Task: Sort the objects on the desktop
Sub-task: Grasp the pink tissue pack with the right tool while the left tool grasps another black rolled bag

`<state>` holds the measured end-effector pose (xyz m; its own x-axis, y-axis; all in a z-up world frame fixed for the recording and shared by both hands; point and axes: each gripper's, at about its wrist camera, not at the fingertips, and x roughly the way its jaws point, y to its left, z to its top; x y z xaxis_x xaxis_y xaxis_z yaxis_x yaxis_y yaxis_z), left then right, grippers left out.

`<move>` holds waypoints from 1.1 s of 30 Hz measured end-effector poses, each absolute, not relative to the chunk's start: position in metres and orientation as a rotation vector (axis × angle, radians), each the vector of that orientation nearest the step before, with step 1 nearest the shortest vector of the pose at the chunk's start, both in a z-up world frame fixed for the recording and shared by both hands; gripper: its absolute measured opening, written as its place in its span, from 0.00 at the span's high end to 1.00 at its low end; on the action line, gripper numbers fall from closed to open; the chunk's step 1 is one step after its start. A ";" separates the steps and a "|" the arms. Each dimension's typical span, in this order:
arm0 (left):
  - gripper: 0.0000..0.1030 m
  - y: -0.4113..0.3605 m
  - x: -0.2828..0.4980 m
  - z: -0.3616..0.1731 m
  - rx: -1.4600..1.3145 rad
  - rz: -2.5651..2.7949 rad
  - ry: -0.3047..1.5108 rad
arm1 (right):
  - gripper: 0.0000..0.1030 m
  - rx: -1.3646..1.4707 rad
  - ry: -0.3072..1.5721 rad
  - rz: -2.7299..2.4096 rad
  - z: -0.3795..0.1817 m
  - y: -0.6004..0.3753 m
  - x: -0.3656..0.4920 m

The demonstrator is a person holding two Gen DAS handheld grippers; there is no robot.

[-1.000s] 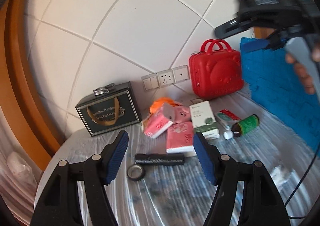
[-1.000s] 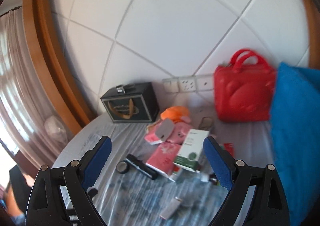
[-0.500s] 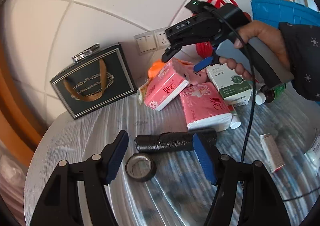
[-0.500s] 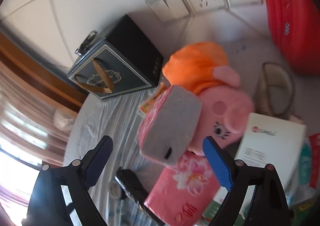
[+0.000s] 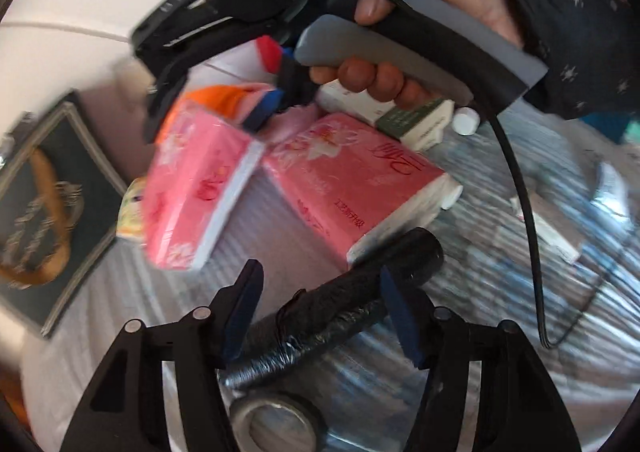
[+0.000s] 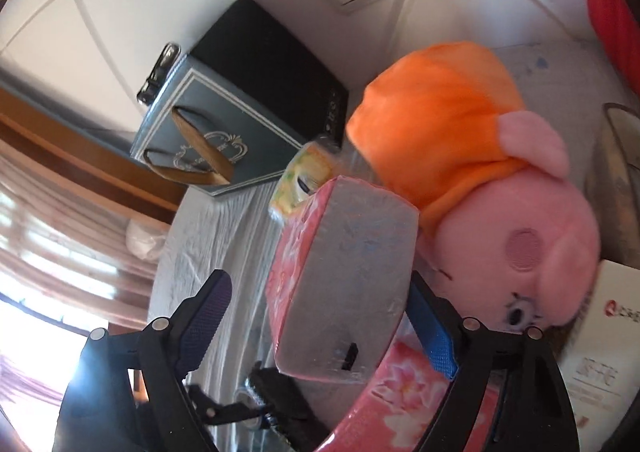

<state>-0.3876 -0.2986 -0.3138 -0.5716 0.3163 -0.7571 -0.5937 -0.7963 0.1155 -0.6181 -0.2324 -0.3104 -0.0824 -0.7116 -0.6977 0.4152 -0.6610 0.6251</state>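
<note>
On the striped grey table (image 5: pixel 500 252), both grippers are now much closer to the pile than they were a moment ago, so two grabs look about to start. The left gripper (image 5: pixel 320 312) has dropped low over the long black roll of plastic bags (image 5: pixel 352 300). Its fingers are wide apart, and the roll lies slanted between them, not squeezed yet. A grey ring of tape (image 5: pixel 276 424) sits just under them. The right gripper (image 6: pixel 320 316) has pushed in around the tilted pink pack of tissues (image 6: pixel 344 292). Its fingers are also apart; the right one may be touching the pack, but the blur makes that hard to tell. A pink pig toy with an orange hood (image 6: pixel 480 187) leans just beside the pack.
</note>
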 end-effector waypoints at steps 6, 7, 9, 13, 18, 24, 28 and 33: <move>0.42 -0.297 -0.396 -0.329 -1.134 2.099 0.644 | 0.15 1.452 -0.318 -1.810 -0.318 -0.248 -0.623; 0.42 -0.294 -0.397 -0.331 -1.135 2.090 0.651 | 0.15 1.457 -0.292 -1.815 -0.318 -0.252 -0.623; 0.42 -0.288 -0.398 -0.334 -1.135 2.092 0.637 | 0.15 1.459 -0.258 -1.830 -0.317 -0.258 -0.623; 0.42 -0.263 -0.387 -0.343 -1.108 2.114 0.733 | 0.23 1.508 -0.162 -1.840 -0.325 -0.280 -0.618; 0.51 -0.249 -0.369 -0.343 -1.154 2.245 0.784 | 0.48 1.454 -0.130 -1.807 -0.320 -0.294 -0.603; 0.67 -0.240 -0.328 -0.333 -1.170 2.452 0.585 | 0.49 1.132 0.150 -1.996 -0.254 -0.266 -0.546; 0.70 -0.242 -0.309 -0.317 -1.173 2.578 0.477 | 0.49 0.923 0.364 -2.160 -0.213 -0.230 -0.501; 0.71 -0.239 -0.285 -0.276 -1.101 2.688 0.378 | 0.49 0.789 0.425 -2.328 -0.169 -0.165 -0.445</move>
<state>-0.2849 -0.2387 -0.2763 -0.6984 0.0973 -0.7091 -0.2890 -0.9447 0.1550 -0.4450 -0.1647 -0.1686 -0.6179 -0.4660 -0.6332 0.6598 -0.7453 -0.0954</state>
